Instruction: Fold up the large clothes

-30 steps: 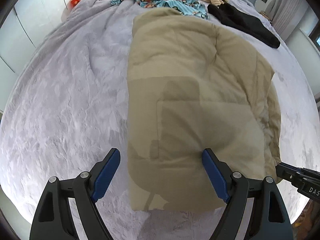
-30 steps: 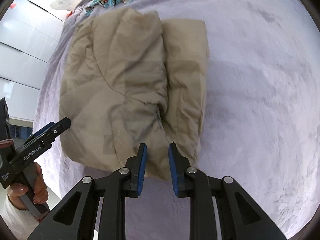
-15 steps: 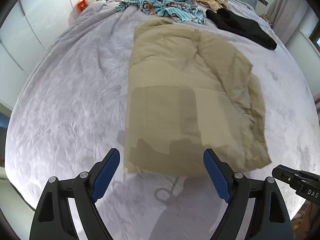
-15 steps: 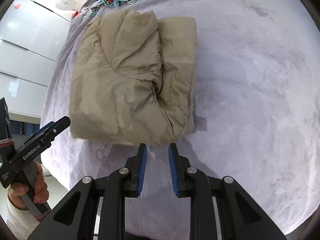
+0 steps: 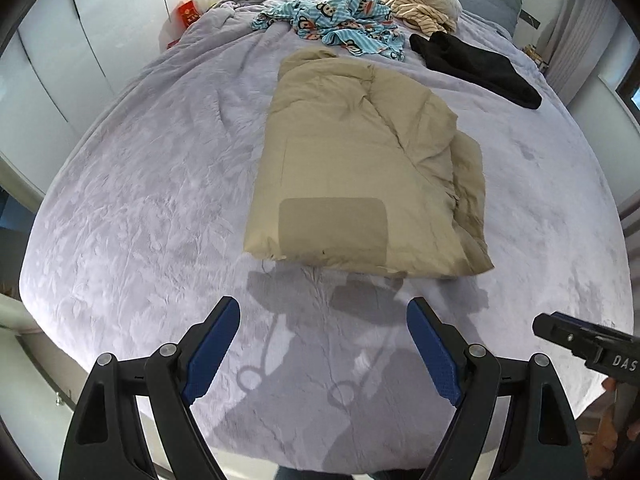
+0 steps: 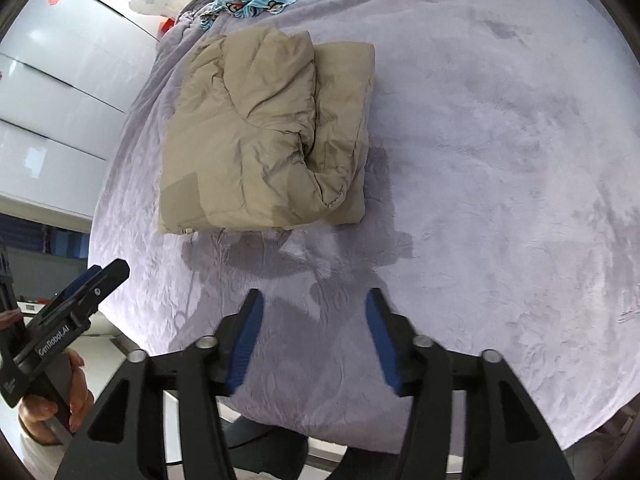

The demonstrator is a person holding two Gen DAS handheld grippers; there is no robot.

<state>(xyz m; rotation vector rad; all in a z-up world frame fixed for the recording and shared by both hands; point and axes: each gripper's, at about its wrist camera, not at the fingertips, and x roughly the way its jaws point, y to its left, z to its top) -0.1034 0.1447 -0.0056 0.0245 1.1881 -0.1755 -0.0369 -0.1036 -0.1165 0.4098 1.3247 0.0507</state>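
Left gripper hangs above the near part of the lavender bed cover, jaws spread wide, nothing between them. Just beyond it the tan padded jacket lies folded into a thick rectangular bundle on the cover, free of both tools. Past the bundle: a blue cartoon-print garment, then a black garment to its right. Right gripper hangs over bare cover near the bundle's right front corner; its jaws have just been opening and now stand partly apart, empty. A hand grips the left tool's handle.
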